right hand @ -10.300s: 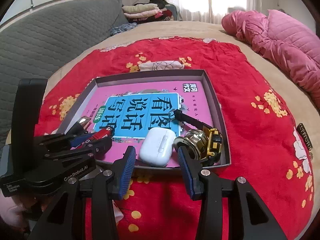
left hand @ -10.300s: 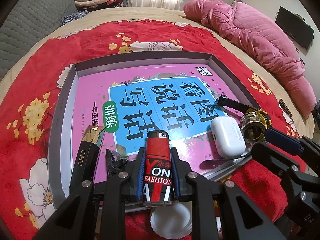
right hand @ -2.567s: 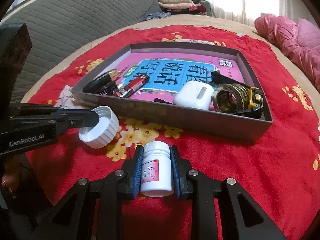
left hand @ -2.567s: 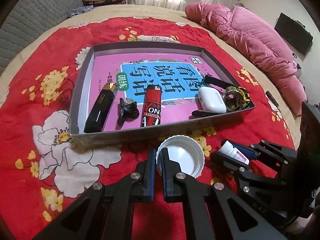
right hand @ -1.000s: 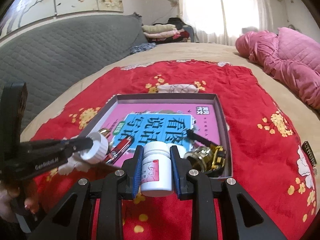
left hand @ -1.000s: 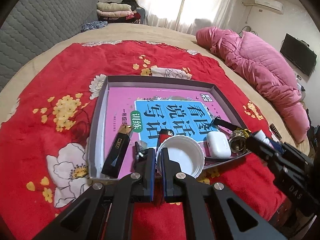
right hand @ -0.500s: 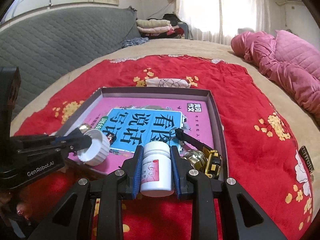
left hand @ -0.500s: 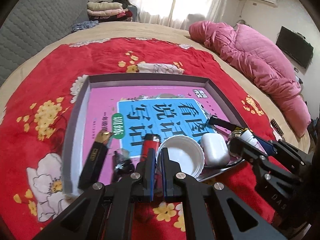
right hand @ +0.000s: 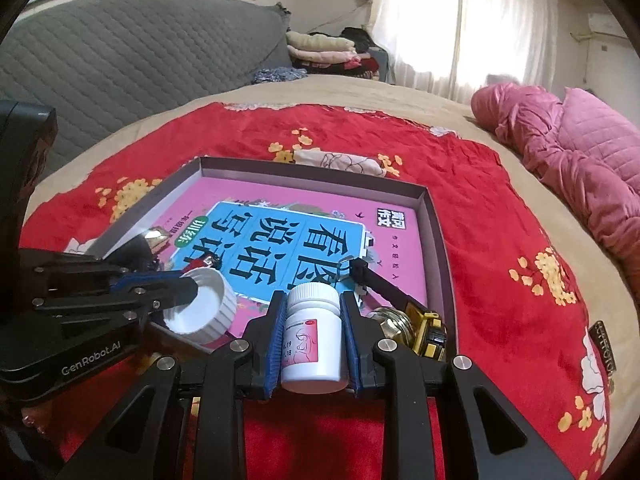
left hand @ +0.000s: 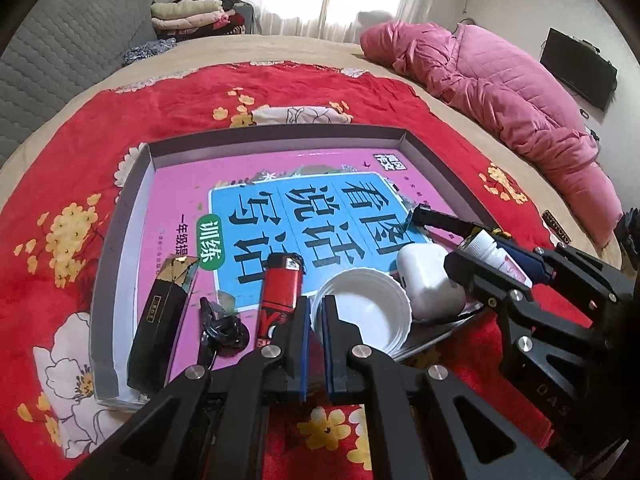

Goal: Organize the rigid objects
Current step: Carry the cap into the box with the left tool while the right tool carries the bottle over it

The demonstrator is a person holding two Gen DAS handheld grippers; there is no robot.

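The left hand-held gripper [left hand: 315, 320] pinches the rim of a white cap [left hand: 366, 316] above the near edge of the tray [left hand: 280, 136]; the right hand-held gripper [right hand: 313, 320] clamps a white bottle [right hand: 312, 336] upright there. Only the left view shows the lighter [left hand: 280, 292], black box [left hand: 160, 328] and earbud case [left hand: 428, 280]; the right view alone shows the tape measure [right hand: 424, 330].

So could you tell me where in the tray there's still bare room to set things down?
The far half of the tray, over the pink book, is bare. The near edge is crowded: black box, red lighter, white earbud case.
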